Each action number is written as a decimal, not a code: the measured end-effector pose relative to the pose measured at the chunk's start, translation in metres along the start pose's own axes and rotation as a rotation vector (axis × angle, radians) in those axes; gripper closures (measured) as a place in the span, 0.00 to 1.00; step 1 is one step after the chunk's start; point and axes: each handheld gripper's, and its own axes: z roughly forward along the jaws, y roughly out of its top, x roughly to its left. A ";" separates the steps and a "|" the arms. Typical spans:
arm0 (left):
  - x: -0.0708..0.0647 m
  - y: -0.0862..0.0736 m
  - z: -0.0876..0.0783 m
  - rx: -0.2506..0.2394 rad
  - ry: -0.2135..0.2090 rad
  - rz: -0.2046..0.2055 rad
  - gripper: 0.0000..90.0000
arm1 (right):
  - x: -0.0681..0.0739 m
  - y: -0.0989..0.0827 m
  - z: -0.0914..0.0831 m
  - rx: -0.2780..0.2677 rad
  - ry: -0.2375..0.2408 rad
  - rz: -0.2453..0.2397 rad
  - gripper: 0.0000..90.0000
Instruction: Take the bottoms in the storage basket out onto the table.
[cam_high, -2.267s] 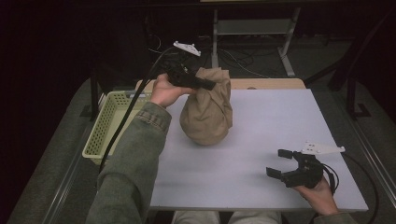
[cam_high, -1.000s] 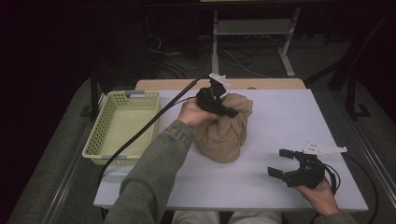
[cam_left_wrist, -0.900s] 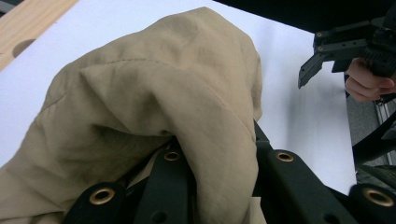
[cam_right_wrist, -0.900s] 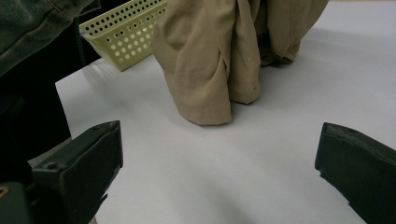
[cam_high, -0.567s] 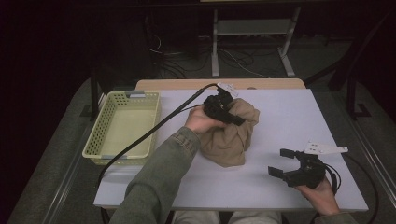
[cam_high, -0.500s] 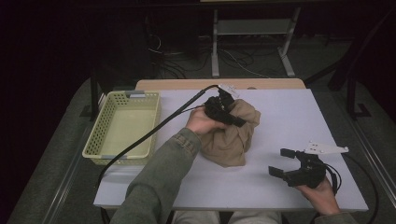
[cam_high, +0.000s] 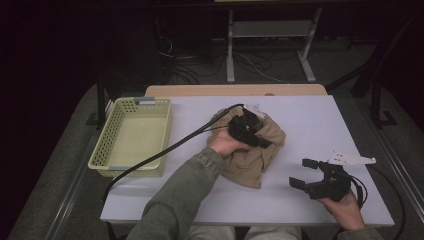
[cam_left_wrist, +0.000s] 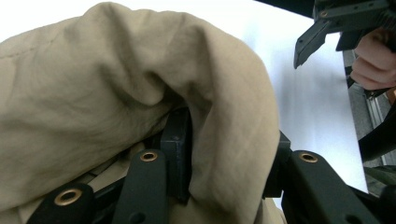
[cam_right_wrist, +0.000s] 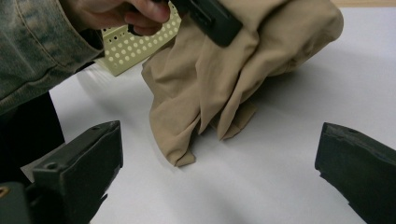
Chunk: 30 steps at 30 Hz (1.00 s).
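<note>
A tan cloth (cam_high: 250, 161) lies crumpled at the middle of the white table (cam_high: 320, 115). My left gripper (cam_high: 264, 141) rests on top of it. Its jaws have just been opening, and a thick fold of the cloth (cam_left_wrist: 116, 84) still sits loosely between them in the left gripper view. My right gripper (cam_high: 301, 172) stands open near the table's front right, jaws pointing at the cloth (cam_right_wrist: 219, 79) with nothing between them. The right gripper view also shows the left hand and the left gripper's body (cam_right_wrist: 210, 18) on the cloth.
A pale green perforated basket (cam_high: 107, 135) stands at the table's left edge; nothing shows inside it. A black cable (cam_high: 165, 150) trails from the left gripper across the table toward the front left. Desk legs and wires stand on the floor behind the table.
The left hand brought the hanging cloth from beside the basket toward the table's middle and lowered it, so the bundle has slumped onto the table. The right gripper stayed put.
</note>
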 end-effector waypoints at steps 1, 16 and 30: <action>0.000 -0.001 0.002 0.000 -0.001 -0.002 0.67 | 0.000 0.000 0.000 0.000 0.000 -0.001 0.01; -0.014 -0.001 -0.003 -0.027 0.037 -0.016 0.34 | 0.000 0.000 0.001 0.005 0.001 0.002 0.01; -0.028 0.000 -0.031 0.001 0.075 -0.018 0.00 | 0.001 0.000 0.001 0.005 0.003 0.004 0.01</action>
